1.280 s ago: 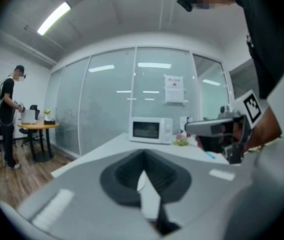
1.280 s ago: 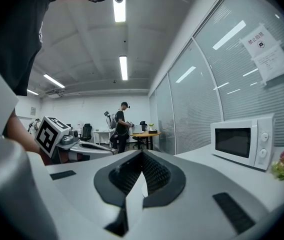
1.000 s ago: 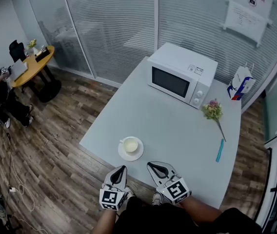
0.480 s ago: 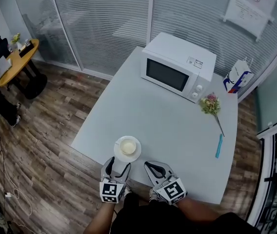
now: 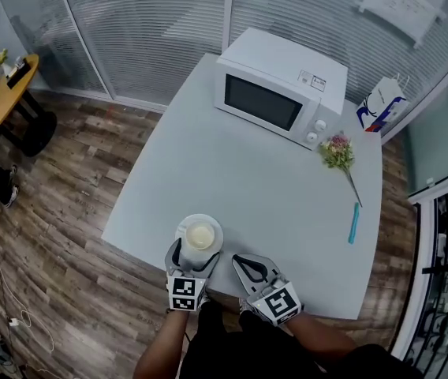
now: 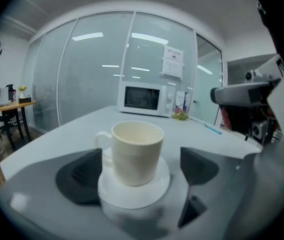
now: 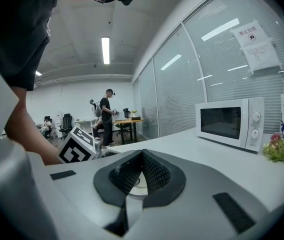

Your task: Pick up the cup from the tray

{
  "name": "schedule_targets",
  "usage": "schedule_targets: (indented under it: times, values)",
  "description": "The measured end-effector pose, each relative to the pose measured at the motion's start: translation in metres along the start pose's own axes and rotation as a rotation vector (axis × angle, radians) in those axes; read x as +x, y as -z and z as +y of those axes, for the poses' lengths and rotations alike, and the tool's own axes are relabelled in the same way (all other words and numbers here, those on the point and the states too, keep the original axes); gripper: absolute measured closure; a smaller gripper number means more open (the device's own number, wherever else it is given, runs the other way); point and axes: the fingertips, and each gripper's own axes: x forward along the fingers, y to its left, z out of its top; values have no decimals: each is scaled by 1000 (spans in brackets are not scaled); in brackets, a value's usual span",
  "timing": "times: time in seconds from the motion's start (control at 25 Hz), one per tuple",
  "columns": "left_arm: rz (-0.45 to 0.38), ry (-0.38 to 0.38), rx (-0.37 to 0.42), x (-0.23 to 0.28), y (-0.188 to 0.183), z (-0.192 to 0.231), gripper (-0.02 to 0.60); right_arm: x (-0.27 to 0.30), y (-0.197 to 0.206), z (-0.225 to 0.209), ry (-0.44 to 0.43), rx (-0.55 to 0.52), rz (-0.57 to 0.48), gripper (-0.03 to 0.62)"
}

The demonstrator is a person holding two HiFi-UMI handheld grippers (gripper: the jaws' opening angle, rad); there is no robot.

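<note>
A cream cup (image 5: 201, 235) stands on a white saucer (image 5: 212, 221) near the front left edge of the grey table (image 5: 248, 188). My left gripper (image 5: 193, 253) is at the saucer with its jaws on either side of the cup. They have just been opening and do not press on it. In the left gripper view the cup (image 6: 137, 151) sits between the dark pads (image 6: 82, 176), its handle to the left, on the saucer (image 6: 158, 181). My right gripper (image 5: 248, 265) hovers just to the right, shut and empty; the right gripper view shows the closed jaws (image 7: 142, 176).
A white microwave (image 5: 275, 101) stands at the table's far end, with a blue-and-white carton (image 5: 378, 105) beside it. A small flower bunch (image 5: 338, 152) and a blue pen (image 5: 354, 223) lie at the right. People stand by a round wooden table (image 5: 3, 93) off to the left.
The left gripper has come forward and down to the saucer, and its jaws went from shut to wide open around the cup. The right gripper sank a little and stayed shut.
</note>
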Motion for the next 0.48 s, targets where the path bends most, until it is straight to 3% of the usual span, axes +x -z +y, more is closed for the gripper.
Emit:
schedule_targets:
  times: [0.48]
  values:
    - [29, 22, 63, 39, -1, 4, 107, 5, 12, -15, 32, 16, 15, 605]
